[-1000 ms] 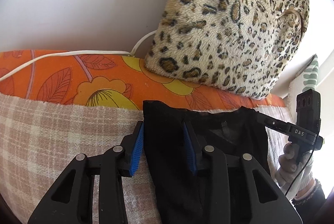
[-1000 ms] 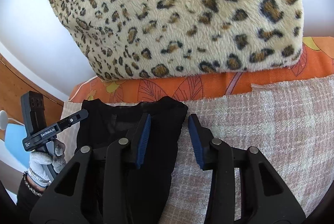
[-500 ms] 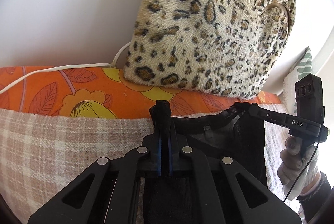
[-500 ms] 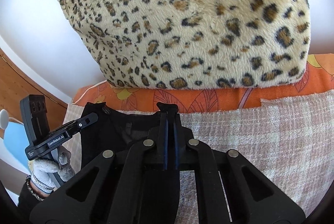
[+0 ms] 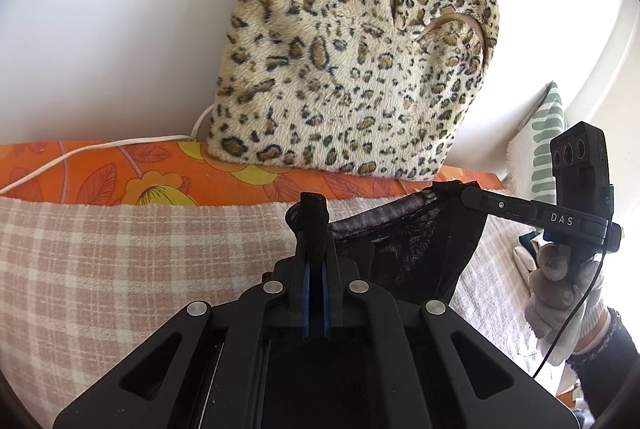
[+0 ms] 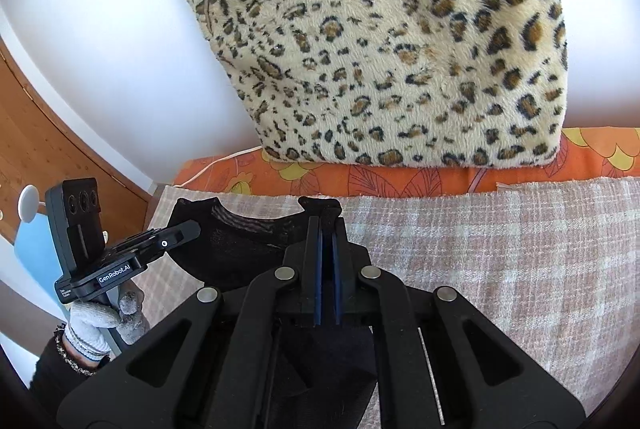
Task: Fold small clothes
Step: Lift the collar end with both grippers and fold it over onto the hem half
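Lifting a black garment (image 5: 416,249) by its two top corners, just in front of the leopard cushion (image 5: 352,69), ready for a fold.

To do it well:
- Keep both corners level, so the top edge hangs straight and not slanted.
- Hold the edge lightly taut between the two grips; slack there, as in the sagging curve now showing, likely gives a crooked crease.
- Raise only far enough for the lower part to trail on the checked blanket (image 5: 120,261) below the cushion, then carry the top edge over in one even sweep.
- Avoid brushing the cushion or the white cable (image 5: 100,149) to its left.

Left tongs (image 5: 314,217): together, clamped on the garment's left corner, a fold of black cloth poking up past the tips. Jaws just now closing, with the cloth between them.

Right tongs (image 6: 328,225): also together, clamped on the right corner, cloth bunched over the tips. Jaws likewise just closing onto cloth.

Garment stretched between the two grips, below and in front of the cushion, above the blanket, its lower part hidden under the tool bodies. Gloved hands (image 5: 560,289) on both handles.
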`<state>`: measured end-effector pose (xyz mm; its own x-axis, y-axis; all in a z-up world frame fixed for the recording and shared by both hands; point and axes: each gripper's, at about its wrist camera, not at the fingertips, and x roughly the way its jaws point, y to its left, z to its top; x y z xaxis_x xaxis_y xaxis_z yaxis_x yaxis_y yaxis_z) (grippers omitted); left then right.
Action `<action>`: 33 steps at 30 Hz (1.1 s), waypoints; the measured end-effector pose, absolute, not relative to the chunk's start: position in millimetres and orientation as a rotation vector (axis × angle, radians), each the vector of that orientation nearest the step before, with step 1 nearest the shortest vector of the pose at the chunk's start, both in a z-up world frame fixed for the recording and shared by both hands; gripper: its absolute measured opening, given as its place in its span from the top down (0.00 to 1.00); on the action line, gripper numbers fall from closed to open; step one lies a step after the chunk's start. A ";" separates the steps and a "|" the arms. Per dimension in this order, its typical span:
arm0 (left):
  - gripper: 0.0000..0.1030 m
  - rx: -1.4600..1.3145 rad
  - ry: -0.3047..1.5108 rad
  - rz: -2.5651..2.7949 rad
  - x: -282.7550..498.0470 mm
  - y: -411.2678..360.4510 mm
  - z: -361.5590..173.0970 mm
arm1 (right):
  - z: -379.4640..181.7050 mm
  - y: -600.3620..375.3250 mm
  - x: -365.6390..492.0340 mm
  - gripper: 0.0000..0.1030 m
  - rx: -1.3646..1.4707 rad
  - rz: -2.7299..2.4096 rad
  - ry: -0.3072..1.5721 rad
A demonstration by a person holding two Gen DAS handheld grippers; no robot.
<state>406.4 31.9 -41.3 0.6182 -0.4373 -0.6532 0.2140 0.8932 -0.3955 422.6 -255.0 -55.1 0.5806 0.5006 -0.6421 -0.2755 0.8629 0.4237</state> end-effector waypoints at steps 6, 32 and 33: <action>0.97 -0.297 0.813 -0.392 374.6 24.9 -28.1 | -39.3 -250.8 384.2 0.95 0.273 0.469 0.830; 0.97 -0.327 0.830 -0.374 209.3 1.6 -30.4 | -44.6 -216.1 209.5 0.95 0.199 0.512 0.853; 0.97 -0.330 0.835 -0.373 202.7 1.2 -33.8 | -48.1 -216.1 203.1 0.95 0.201 0.512 0.855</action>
